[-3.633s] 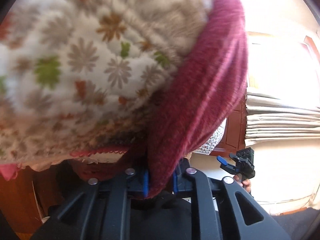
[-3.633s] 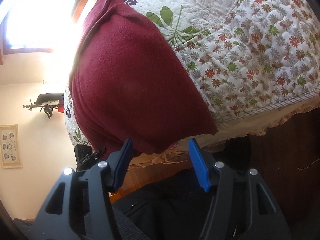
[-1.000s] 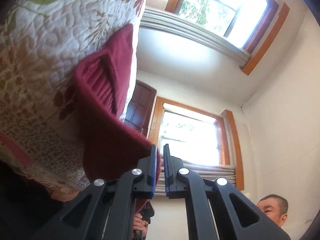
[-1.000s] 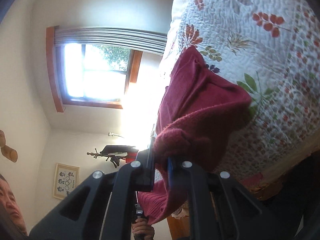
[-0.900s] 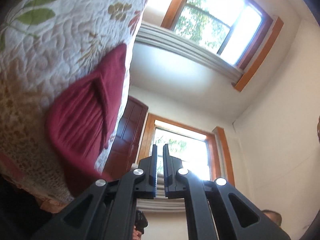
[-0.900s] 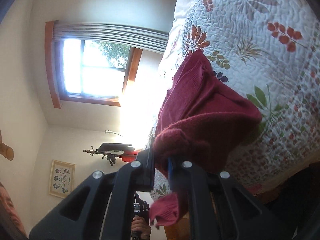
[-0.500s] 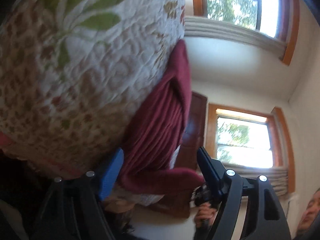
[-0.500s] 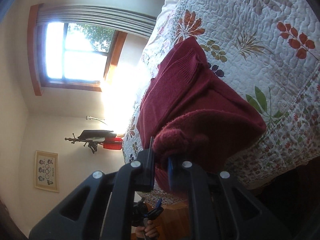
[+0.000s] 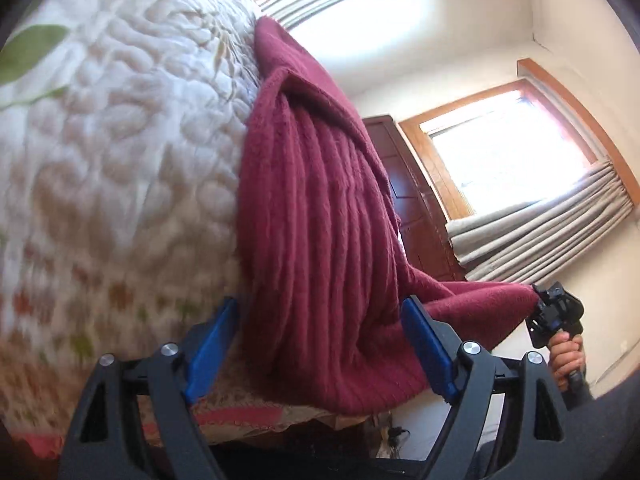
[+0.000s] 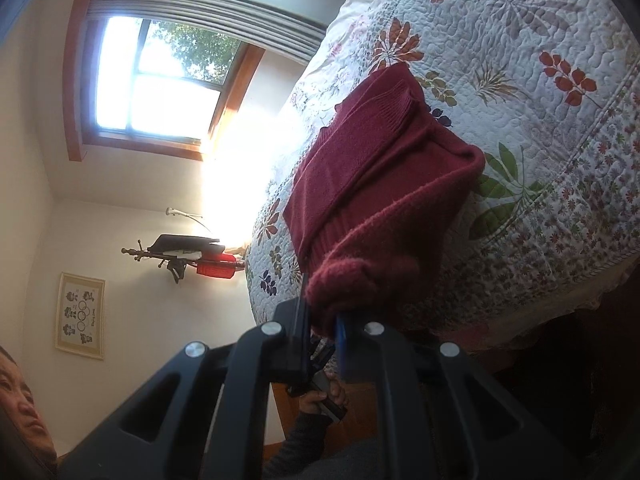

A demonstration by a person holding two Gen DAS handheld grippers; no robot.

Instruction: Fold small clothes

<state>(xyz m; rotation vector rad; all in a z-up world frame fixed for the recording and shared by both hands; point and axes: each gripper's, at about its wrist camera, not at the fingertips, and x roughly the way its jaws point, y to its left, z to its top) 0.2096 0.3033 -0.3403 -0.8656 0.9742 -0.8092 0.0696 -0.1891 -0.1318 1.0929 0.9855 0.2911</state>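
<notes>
Where pinched, maroon sweater (image 10: 384,184) bunched

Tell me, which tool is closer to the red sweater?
Right. The right tool is shut on a corner of the red sweater, touching it. The left tool is open, its fingers either side of the sweater's hanging edge, not gripping.
</notes>
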